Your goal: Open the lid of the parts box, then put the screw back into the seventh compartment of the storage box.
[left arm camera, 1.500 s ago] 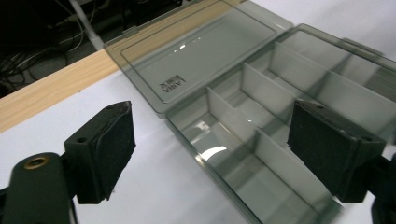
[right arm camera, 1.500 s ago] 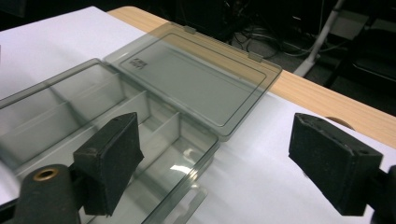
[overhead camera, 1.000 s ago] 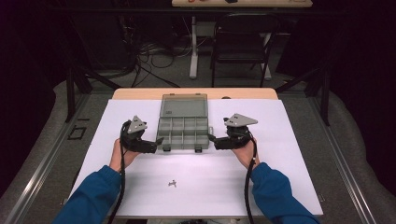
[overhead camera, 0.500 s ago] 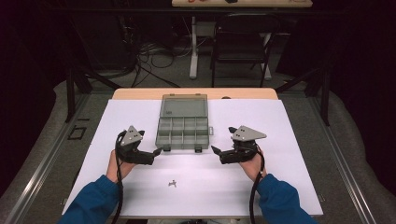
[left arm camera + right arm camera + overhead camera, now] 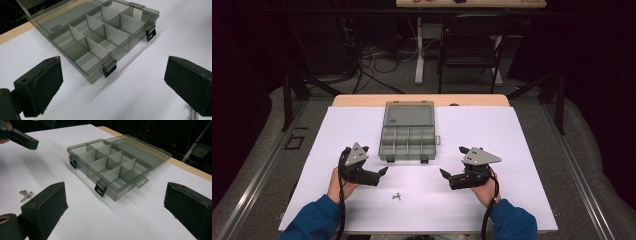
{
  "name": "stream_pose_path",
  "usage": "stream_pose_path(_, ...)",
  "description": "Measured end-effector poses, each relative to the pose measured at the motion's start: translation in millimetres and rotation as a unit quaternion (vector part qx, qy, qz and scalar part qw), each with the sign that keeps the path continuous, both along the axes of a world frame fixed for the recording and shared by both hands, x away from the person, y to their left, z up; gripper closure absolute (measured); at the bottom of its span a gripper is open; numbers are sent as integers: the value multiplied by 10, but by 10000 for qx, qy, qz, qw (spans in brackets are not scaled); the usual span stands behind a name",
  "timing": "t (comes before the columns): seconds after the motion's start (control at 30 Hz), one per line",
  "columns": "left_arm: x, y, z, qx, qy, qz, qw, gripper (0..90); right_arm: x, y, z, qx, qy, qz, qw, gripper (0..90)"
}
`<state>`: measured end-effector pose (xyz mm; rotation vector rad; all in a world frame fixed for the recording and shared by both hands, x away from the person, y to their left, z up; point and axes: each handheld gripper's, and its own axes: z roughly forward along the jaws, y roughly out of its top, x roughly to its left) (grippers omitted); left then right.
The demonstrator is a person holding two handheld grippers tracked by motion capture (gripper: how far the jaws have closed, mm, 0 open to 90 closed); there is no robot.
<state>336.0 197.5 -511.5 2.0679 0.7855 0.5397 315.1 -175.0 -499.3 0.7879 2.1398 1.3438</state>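
An open grey see-through compartment box [image 5: 407, 142] lies on the white sheet, its lid [image 5: 409, 114] folded flat behind it and its compartments empty. My left gripper [image 5: 381, 175] sits near the front left of the box and my right gripper [image 5: 446, 178] near the front right, both a little short of it. Both are open, their jaws have just been opening, and nothing is between them. The box [image 5: 100, 42] lies ahead of the left gripper [image 5: 113, 82]. From the right gripper [image 5: 115, 202] I see the box [image 5: 112, 167] and a few small screws [image 5: 25, 193].
The screws [image 5: 397, 196] lie on the white sheet [image 5: 522, 150] between my hands, near the front edge. One screw [image 5: 193, 115] shows by the left gripper's right jaw. A chair [image 5: 469, 50], cables and stand legs are on the floor beyond the table.
Both hands have drawn back from the sides of the box toward the front of the table, the right farther than the left. The box has stayed where it was.
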Motion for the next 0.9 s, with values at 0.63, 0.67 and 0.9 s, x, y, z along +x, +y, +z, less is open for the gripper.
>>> stream_pose_path(0.63,-42,54,73,-62,182,-114,9997,3,-159,-1,-19,-64,-117,168,9998,0)
stream_pose_path(0.67,-43,50,80,-45,220,-181,9996,3,-153,-17,-21,-72,-129,143,9998,0)
stream_pose_path(0.9,-32,-17,92,107,340,-380,9986,4,-69,-68,-49,-38,-25,93,9999,0)
